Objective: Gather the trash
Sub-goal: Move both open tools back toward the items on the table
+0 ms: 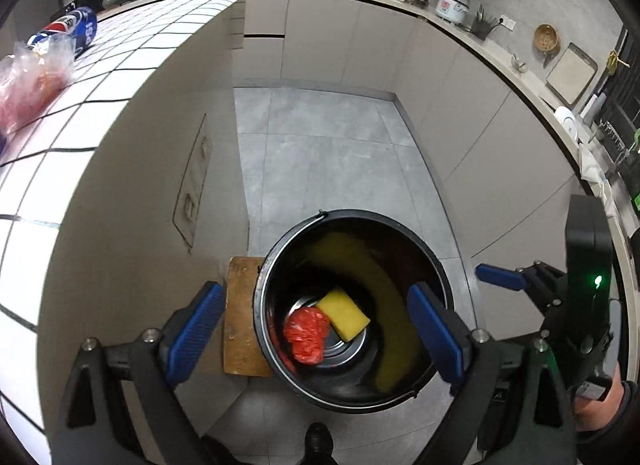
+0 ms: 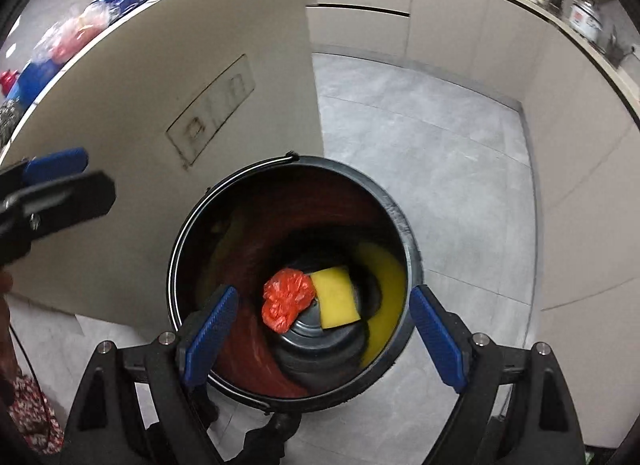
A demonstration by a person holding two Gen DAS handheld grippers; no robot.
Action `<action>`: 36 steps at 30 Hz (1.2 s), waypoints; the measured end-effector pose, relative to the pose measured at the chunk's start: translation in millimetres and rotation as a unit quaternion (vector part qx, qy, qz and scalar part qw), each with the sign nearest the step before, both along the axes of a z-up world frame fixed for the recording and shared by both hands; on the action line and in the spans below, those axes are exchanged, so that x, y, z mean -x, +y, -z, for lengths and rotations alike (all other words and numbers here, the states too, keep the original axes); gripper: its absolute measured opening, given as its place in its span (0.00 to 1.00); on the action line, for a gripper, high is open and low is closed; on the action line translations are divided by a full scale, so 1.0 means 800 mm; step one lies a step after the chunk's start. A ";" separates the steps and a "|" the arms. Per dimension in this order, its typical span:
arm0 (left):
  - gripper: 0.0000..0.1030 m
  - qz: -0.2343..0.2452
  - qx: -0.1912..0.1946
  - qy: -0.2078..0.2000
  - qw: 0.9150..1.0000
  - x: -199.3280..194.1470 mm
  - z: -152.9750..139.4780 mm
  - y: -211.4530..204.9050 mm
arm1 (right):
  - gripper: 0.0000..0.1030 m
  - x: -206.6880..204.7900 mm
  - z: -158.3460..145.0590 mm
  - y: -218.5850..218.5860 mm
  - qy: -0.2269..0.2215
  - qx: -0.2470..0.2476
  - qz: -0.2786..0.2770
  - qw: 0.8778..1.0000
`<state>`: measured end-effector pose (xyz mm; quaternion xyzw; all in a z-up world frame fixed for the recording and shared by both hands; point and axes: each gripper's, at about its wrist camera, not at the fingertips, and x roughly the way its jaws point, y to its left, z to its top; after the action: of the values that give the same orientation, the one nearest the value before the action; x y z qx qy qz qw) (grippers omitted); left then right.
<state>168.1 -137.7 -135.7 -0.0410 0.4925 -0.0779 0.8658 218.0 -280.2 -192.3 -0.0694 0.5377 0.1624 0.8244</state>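
Note:
A black round bin point(image 1: 280, 249) stands on the grey floor; it also shows in the right wrist view point(image 2: 412, 241). At its bottom lie a crumpled red plastic bag point(image 1: 306, 337) point(image 2: 285, 299) and a yellow sponge point(image 1: 347, 315) point(image 2: 335, 297). My left gripper point(image 1: 316, 333) is open and empty above the bin's mouth. My right gripper point(image 2: 324, 329) is open and empty above the bin too. The right gripper shows at the right edge of the left wrist view point(image 1: 500, 277). The left gripper shows at the left edge of the right wrist view point(image 2: 56, 173).
A white tiled island counter point(image 1: 120, 65) on the left carries a blue Pepsi package point(image 1: 78, 27) and a clear bag with red contents point(image 1: 32, 81). A wooden board point(image 1: 240, 317) lies beside the bin. Beige cabinets point(image 1: 440, 105) and a worktop with cookware ring the floor.

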 end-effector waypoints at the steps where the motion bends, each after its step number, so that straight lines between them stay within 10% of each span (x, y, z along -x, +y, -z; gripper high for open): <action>1: 0.91 0.000 -0.002 -0.001 1.000 -0.003 -0.002 -0.001 | 0.87 0.000 -0.002 -0.001 -0.001 0.001 0.003 1.000; 16: 0.91 -0.027 -0.006 -0.070 0.997 0.021 -0.082 0.026 | 0.87 0.020 -0.107 -0.011 -0.067 -0.030 0.040 0.997; 36: 0.91 -0.174 -0.025 -0.143 0.974 0.105 -0.128 0.219 | 0.87 0.052 -0.181 0.132 -0.113 -0.059 -0.020 0.992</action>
<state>84.2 37.8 -33.5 -0.0931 0.3508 0.0813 0.9283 176.1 -174.9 -47.3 -0.0490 0.4290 0.2012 0.8792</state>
